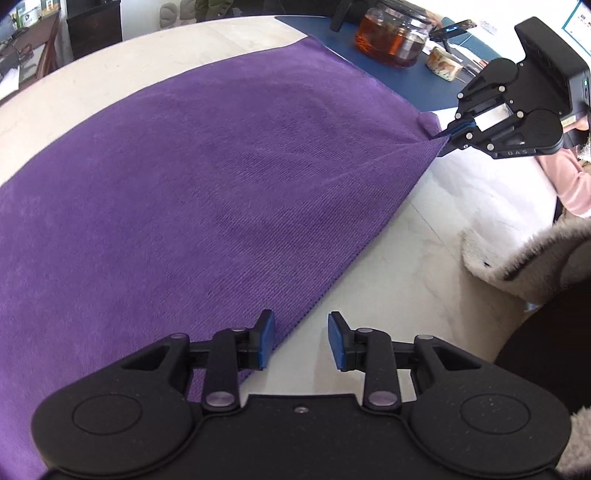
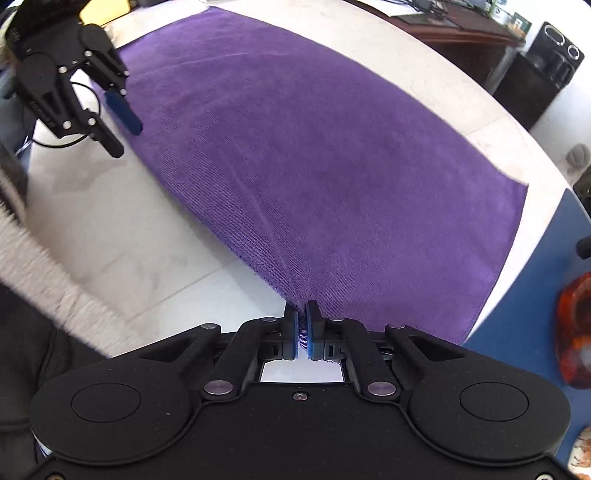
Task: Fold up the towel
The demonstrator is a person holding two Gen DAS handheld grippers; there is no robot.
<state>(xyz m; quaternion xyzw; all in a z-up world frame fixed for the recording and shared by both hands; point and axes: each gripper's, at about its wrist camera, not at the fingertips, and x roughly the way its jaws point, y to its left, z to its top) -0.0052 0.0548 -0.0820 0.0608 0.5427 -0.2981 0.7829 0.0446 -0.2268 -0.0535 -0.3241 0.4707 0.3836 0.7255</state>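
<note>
While right claw (image 2: 303,325) pinches purple towel (image 2: 314,155) corner, left claw (image 1: 301,339) gapes astride near edge; bare table (image 1: 424,240) beside.

An office-like room: dark wooden desk (image 2: 461,26) with papers, black speaker (image 2: 554,51), glass teapot (image 1: 393,40).

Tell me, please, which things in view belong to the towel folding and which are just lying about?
Part of the job:
- purple towel, spread on the pale table
- right claw, shut on the towel's near corner
- left claw, open at the towel's edge

Just lying about:
- glass teapot of amber tea
- phone
- small patterned cup
- blue mat
</note>
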